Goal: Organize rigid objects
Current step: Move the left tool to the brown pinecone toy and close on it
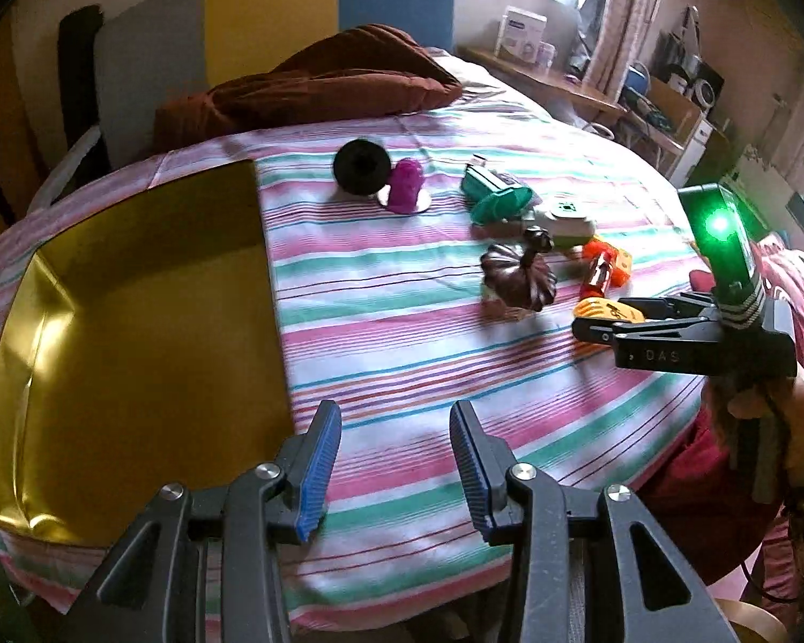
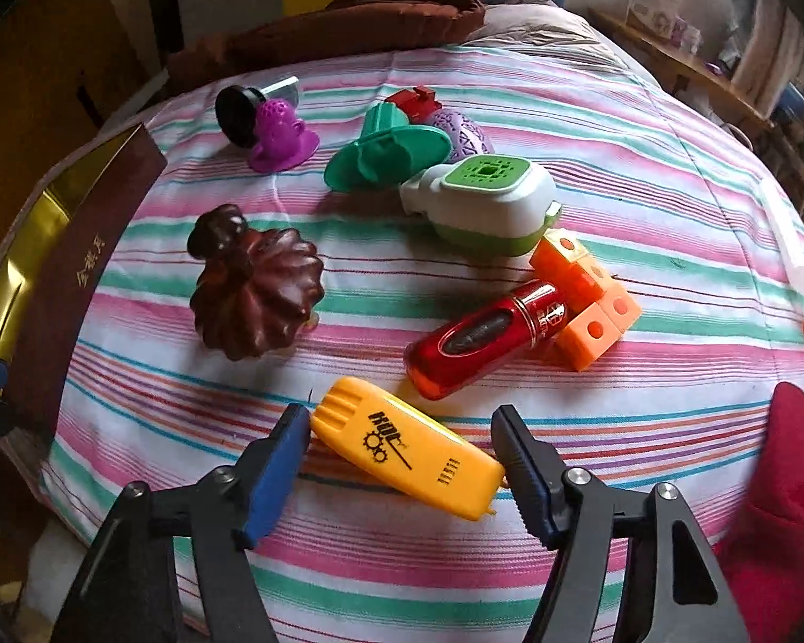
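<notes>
Small rigid objects lie on a striped bedsheet (image 2: 643,171). My right gripper (image 2: 402,447) is open, its jaws on either side of a yellow plastic case (image 2: 407,447) that rests on the sheet. Beyond it lie a red cylinder (image 2: 482,335), orange cubes (image 2: 589,294), a dark brown pumpkin-shaped piece (image 2: 257,289), a white-and-green box (image 2: 488,203), a teal piece (image 2: 386,152) and a purple piece (image 2: 281,134). My left gripper (image 1: 396,461) is open and empty, low over the sheet beside a gold-lined box (image 1: 128,332). The right gripper (image 1: 611,321) also shows in the left wrist view.
A brown pillow (image 1: 316,80) lies at the head of the bed. A black round object (image 1: 360,166) sits by the purple piece (image 1: 406,185). The box's maroon side (image 2: 75,278) stands at the left. A red cloth (image 2: 788,482) lies at the right.
</notes>
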Demonstrator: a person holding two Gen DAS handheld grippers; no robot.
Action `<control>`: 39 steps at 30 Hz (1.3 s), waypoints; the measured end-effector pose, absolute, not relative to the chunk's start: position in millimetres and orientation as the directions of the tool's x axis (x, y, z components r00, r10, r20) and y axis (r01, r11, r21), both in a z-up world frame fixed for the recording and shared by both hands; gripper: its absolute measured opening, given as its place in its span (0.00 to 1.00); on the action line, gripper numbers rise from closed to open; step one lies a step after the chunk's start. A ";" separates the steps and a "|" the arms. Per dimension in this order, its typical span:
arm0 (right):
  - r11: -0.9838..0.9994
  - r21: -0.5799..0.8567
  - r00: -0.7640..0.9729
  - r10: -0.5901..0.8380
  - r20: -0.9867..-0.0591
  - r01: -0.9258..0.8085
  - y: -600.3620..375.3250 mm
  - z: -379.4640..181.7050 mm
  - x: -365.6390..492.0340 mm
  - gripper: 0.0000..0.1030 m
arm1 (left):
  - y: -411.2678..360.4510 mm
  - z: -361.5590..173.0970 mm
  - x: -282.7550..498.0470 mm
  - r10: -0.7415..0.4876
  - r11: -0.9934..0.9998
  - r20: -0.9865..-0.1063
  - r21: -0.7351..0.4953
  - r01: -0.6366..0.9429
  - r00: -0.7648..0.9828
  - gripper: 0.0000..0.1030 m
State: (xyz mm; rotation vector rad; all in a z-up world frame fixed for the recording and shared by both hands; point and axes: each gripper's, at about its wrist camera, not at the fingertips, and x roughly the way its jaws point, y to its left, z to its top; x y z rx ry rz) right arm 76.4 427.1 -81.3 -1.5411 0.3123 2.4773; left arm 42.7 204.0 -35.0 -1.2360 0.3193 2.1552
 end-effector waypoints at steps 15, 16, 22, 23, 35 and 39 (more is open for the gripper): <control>-0.876 0.163 -0.443 0.064 -0.894 -0.455 458.8 -82.9 87.0 0.62 | 301.3 -50.3 18.7 0.433 -0.682 -0.849 -0.089 -0.726 -0.303 0.41; -0.872 0.166 -0.446 0.065 -0.893 -0.461 460.2 -82.1 86.9 0.61 | 308.3 -51.3 18.0 0.428 -0.683 -0.846 -0.072 -0.727 -0.318 0.41; -0.887 0.124 -0.430 0.090 -0.898 -0.445 452.4 -83.2 83.4 0.61 | 337.6 -55.2 15.2 0.454 -0.669 -0.808 -0.030 -0.743 -0.375 0.42; -0.886 0.126 -0.430 0.089 -0.898 -0.445 452.8 -83.0 82.8 0.61 | 339.7 -56.4 14.0 0.462 -0.670 -0.802 -0.036 -0.741 -0.379 0.42; -0.887 0.124 -0.428 0.088 -0.900 -0.444 456.4 -83.6 85.1 0.61 | 350.8 -68.1 7.1 0.530 -0.639 -0.750 -0.047 -0.767 -0.396 0.25; -0.890 0.120 -0.425 0.090 -0.901 -0.441 455.3 -83.6 85.6 0.62 | 348.1 -68.9 8.9 0.544 -0.624 -0.734 -0.031 -0.781 -0.406 0.22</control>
